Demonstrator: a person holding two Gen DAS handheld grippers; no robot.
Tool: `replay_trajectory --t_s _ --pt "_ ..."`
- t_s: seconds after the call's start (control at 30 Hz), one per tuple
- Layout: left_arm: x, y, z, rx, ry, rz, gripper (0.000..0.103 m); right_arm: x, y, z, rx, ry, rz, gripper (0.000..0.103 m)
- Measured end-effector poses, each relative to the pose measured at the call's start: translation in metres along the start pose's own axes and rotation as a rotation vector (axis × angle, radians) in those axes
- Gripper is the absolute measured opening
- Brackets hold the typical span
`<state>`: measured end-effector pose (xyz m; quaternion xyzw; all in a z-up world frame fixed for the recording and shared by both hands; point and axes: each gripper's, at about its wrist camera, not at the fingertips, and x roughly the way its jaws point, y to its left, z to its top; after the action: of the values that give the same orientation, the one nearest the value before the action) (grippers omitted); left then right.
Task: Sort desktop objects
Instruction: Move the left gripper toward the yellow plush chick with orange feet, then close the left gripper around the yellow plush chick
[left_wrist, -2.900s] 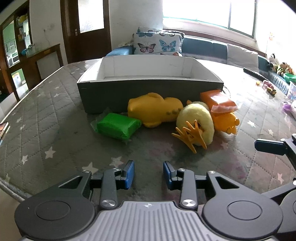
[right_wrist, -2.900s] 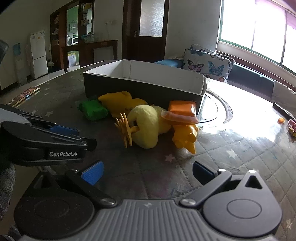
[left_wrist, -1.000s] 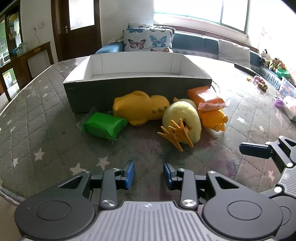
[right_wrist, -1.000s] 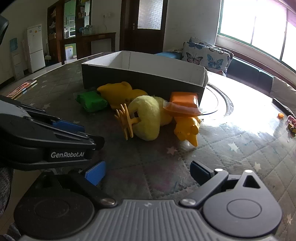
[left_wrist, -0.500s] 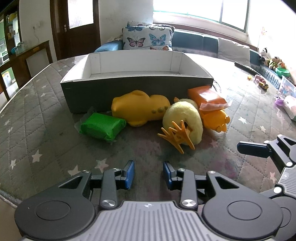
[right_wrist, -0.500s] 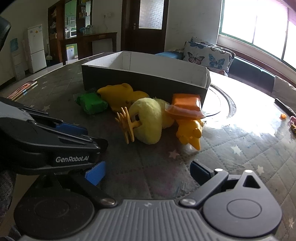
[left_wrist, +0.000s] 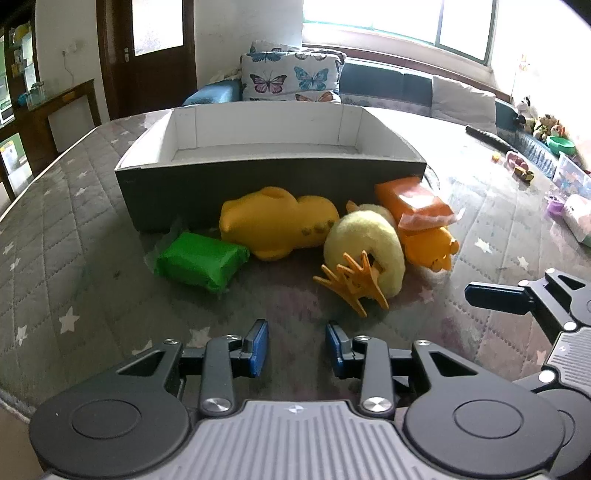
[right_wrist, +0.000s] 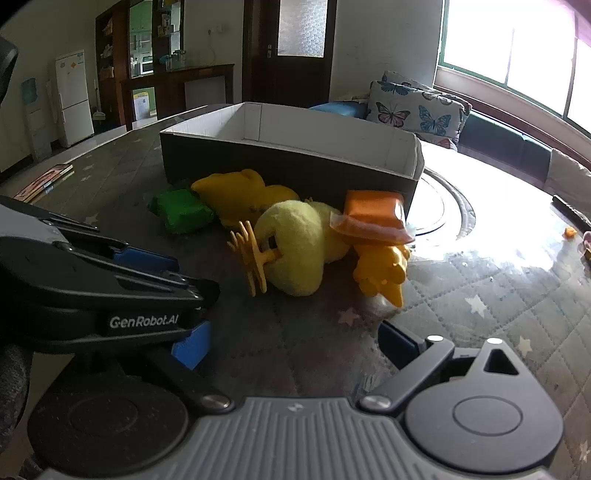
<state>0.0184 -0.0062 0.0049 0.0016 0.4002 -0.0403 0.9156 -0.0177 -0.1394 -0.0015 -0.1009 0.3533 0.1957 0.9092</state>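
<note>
A dark box (left_wrist: 229, 184) with a white inside stands on the quilted table (left_wrist: 74, 258). In front of it lie a green packet (left_wrist: 199, 264), a yellow-orange soft toy (left_wrist: 275, 223), a pale yellow plush duck (left_wrist: 369, 249) with orange feet, an orange packet (left_wrist: 415, 205) and a small orange toy (left_wrist: 430, 247) under it. My left gripper (left_wrist: 297, 349) hovers open short of the pile, nothing between its blue pads. My right gripper (right_wrist: 291, 345) is open wide and empty, near the duck (right_wrist: 299, 243). The left gripper's body (right_wrist: 110, 295) crosses the right wrist view.
Small toys and a pale container (left_wrist: 569, 184) sit at the table's right edge. A dark stick-like item (left_wrist: 487, 138) lies beyond the box. A glass turntable ring (right_wrist: 443, 210) lies right of the box (right_wrist: 295, 162). A sofa with butterfly cushions (left_wrist: 291, 79) stands behind.
Both views have crept slightly closer to the pile since the earliest frames. Neither gripper's jaws have changed, and no object has moved.
</note>
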Motion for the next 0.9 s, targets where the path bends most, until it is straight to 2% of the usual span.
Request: replay_trajectory --t_s 0.47,0.9 --pt "-0.001 0.006 0.018 -0.004 -0.015 -0.047 0.037 0.007 -0.006 0.015 0.004 -0.021 0.036 0.090" --pt "-0.007 0.003 0.037 0.023 -0.037 -0.121 0.036 0.011 -0.011 0.027 0.021 -0.045 0.103 0.074"
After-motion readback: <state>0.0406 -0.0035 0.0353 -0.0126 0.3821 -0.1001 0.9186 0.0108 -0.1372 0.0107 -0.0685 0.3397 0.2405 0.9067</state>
